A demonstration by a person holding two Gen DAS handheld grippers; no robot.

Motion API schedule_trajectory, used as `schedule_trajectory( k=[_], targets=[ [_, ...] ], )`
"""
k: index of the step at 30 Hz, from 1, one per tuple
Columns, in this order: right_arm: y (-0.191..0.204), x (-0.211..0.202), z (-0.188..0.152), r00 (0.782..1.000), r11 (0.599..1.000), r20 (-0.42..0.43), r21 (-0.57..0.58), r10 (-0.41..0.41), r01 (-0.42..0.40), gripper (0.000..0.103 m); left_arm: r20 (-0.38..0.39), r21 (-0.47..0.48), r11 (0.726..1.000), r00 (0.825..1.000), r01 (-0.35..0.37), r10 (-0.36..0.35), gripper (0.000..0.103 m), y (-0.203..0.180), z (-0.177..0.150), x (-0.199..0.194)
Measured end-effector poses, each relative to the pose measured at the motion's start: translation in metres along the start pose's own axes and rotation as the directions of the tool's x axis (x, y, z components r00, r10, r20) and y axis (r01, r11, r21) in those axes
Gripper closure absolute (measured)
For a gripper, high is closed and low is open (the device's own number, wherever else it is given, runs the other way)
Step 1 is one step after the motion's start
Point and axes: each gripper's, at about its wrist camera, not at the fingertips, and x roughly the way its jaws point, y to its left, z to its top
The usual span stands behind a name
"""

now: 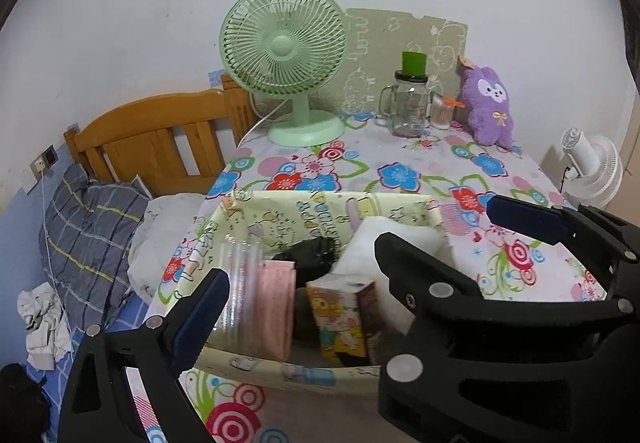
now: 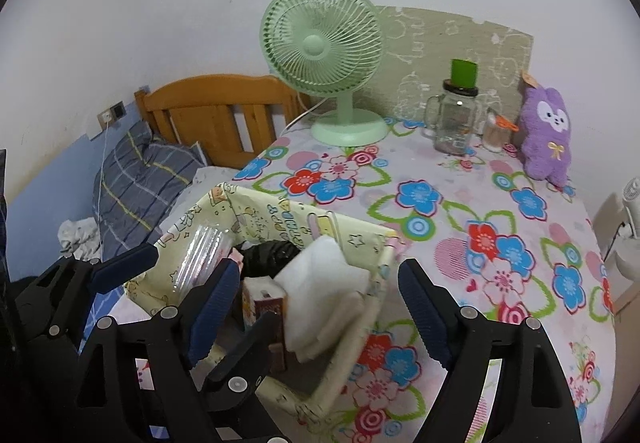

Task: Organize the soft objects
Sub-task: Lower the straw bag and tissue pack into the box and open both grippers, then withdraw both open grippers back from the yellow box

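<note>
1. The white foam pad (image 2: 324, 283) sits tilted in the fabric basket (image 2: 362, 307), between your right gripper (image 2: 316, 303) fingers and untouched by them.
2. Your left gripper (image 1: 300, 283) hangs spread wide over the same basket, holding nothing; beneath it lie clear plastic cups (image 1: 240, 283), a pink packet (image 1: 276, 307) and a tissue pack (image 1: 340, 319).
3. Far beyond both tongs stand the green fan (image 1: 284, 59), glass jar (image 1: 408, 103) and purple plush (image 1: 490, 103).

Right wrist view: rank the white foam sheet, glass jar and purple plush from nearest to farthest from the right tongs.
1. White foam sheet, in the basket between the right tongs.
2. Glass jar, far back by the wall.
3. Purple plush, back right; too close to the jar to call.
</note>
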Motion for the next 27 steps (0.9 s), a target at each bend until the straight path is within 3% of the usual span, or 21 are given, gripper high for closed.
schedule_trajectory(
  k=[6,27],
  targets=[
    [-0.012,-0.022,-0.005,0.999,0.999,0.023,0.025,-0.03,0.029,0.014,0.025,-0.003,1.0,1.0,0.011,-0.011,0.0,-0.014,0.0,-0.012],
    [-0.063,-0.121,-0.03,0.974,0.978,0.151,0.148,-0.167,0.145,0.01,0.138,0.043,0.997,0.988,0.062,-0.067,0.0,-0.067,0.004,-0.075]
  ],
)
